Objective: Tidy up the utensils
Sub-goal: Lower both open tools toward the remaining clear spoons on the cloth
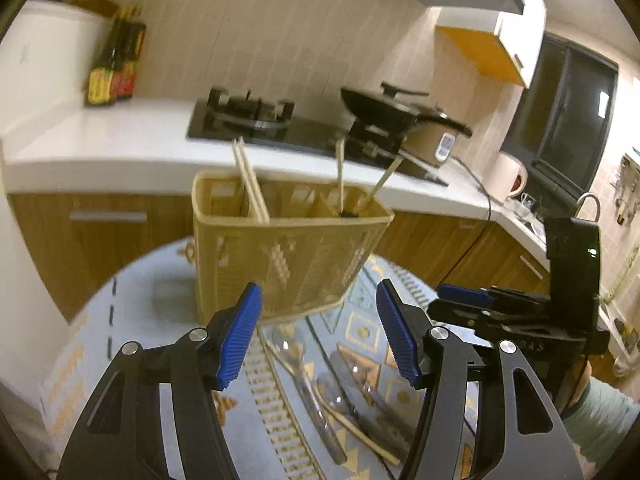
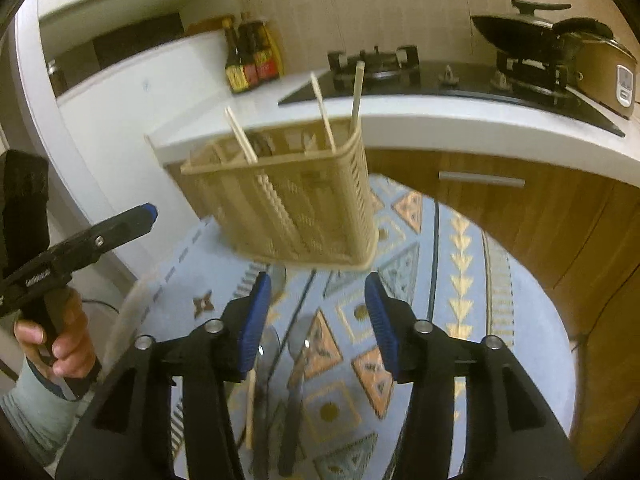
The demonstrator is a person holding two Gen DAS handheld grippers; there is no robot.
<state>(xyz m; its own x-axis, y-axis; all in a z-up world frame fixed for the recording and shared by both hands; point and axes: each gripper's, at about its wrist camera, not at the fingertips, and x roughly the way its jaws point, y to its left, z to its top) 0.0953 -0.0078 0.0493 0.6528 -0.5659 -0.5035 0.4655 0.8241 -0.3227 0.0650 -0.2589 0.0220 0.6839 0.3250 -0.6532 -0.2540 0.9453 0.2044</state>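
Patterned tablecloth [image 1: 152, 300], utensil basket [image 1: 288, 256], loose spoons [image 1: 304, 376]

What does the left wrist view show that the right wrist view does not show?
Only the left wrist view shows the window, a faucet and the right gripper from the side. Only the right wrist view shows the hand holding the left gripper. Both show the utensil basket with chopsticks, loose spoons on the patterned tablecloth, the stove and sauce bottles.
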